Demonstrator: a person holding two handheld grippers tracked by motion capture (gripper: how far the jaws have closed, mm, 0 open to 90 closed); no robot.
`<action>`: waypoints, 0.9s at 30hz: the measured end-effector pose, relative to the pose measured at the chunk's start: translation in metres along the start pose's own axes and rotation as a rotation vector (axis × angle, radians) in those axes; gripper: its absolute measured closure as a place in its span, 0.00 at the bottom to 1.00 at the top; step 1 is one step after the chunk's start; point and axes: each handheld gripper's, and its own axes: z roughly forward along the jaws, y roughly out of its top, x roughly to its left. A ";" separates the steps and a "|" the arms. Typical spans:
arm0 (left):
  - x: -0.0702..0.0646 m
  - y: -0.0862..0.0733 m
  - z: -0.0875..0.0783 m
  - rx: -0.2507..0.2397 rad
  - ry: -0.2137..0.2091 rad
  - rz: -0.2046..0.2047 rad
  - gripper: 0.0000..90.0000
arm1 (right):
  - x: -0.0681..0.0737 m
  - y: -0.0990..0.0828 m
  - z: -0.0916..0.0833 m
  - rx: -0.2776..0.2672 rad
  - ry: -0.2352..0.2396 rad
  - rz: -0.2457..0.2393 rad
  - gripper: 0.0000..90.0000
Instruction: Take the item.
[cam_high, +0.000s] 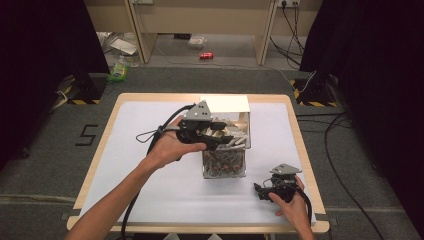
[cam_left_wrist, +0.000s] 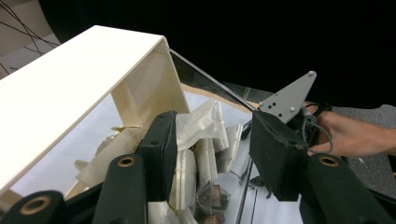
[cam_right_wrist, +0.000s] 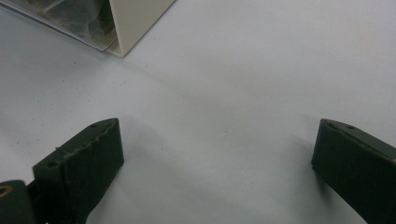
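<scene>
A clear-walled box (cam_high: 224, 170) with a cream frame and a raised cream lid (cam_high: 225, 104) stands mid-table. White sachets (cam_high: 234, 136) stick out of its top, and darker small items lie at its bottom. My left gripper (cam_high: 220, 141) reaches over the box's open top from the left. In the left gripper view its jaws stand apart above the sachets (cam_left_wrist: 205, 140), with neither pad pressing on one. My right gripper (cam_high: 261, 192) rests low at the table's front right, and its jaws (cam_right_wrist: 217, 158) are wide open over bare white sheet, holding nothing.
A white sheet (cam_high: 150, 150) covers the wooden table (cam_high: 300, 150). The box's corner (cam_right_wrist: 116, 44) lies just ahead of the right gripper. Cables trail from both grippers toward the front edge. On the floor beyond are a red can (cam_high: 206, 55) and a green bottle (cam_high: 119, 71).
</scene>
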 end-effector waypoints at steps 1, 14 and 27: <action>0.000 0.000 0.001 0.000 0.000 0.001 0.57 | 0.000 0.000 0.000 0.000 0.000 0.000 0.03; 0.003 0.004 0.019 0.033 0.013 -0.010 0.67 | 0.000 0.000 0.000 0.000 0.001 0.000 0.03; 0.007 0.007 0.020 0.019 0.014 0.003 0.99 | 0.000 0.000 0.000 0.000 0.001 0.001 0.03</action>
